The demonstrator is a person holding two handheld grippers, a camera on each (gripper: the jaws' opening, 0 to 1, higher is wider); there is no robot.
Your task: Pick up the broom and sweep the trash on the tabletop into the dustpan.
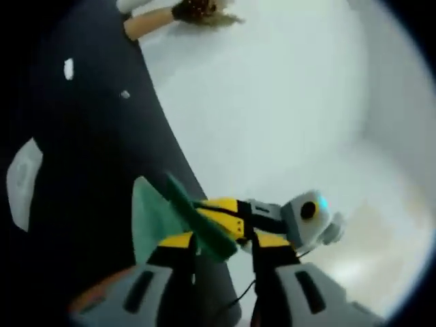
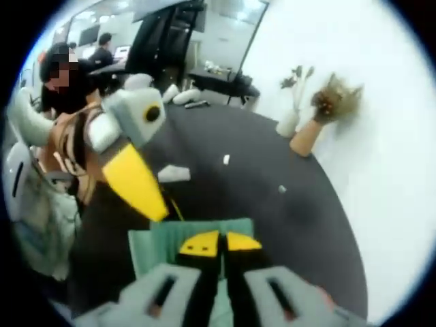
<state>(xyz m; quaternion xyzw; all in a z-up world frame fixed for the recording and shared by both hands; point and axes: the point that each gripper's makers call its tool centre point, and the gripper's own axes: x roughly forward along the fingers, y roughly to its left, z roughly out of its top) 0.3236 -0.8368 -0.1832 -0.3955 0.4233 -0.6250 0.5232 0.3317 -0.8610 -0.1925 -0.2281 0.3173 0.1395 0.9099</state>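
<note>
early in the task: broom (image 2: 330, 102) not yet picked up, lying at the far edge of the table (image 2: 272, 225) against the white wall, bristles up by the wall, handle angled down toward the tabletop. also seen at the top of the left gripper view (image 1: 197, 10), well apart from both tools.

right gripper (image 2: 221, 243) clamped on the green dustpan (image 2: 157, 252), yellow tips pressed together over its near edge; seen likewise in the left gripper view (image 1: 231, 214), pinching the dark green handle of the dustpan (image 1: 146, 218), which hangs near the table's edge.

left gripper (image 1: 225, 242) with jaws apart and nothing between them, just beside the dustpan; in the right gripper view (image 2: 136, 184) hovering above the table, yellow jaw pointing down.

trash (image 2: 226, 159): a few small white scraps scattered mid-table, between dustpan and broom.

next, by judgement: reach the empty left gripper across to the broom, close on its handle, then set the dustpan's lip flat on the table beside the scraps.
</note>
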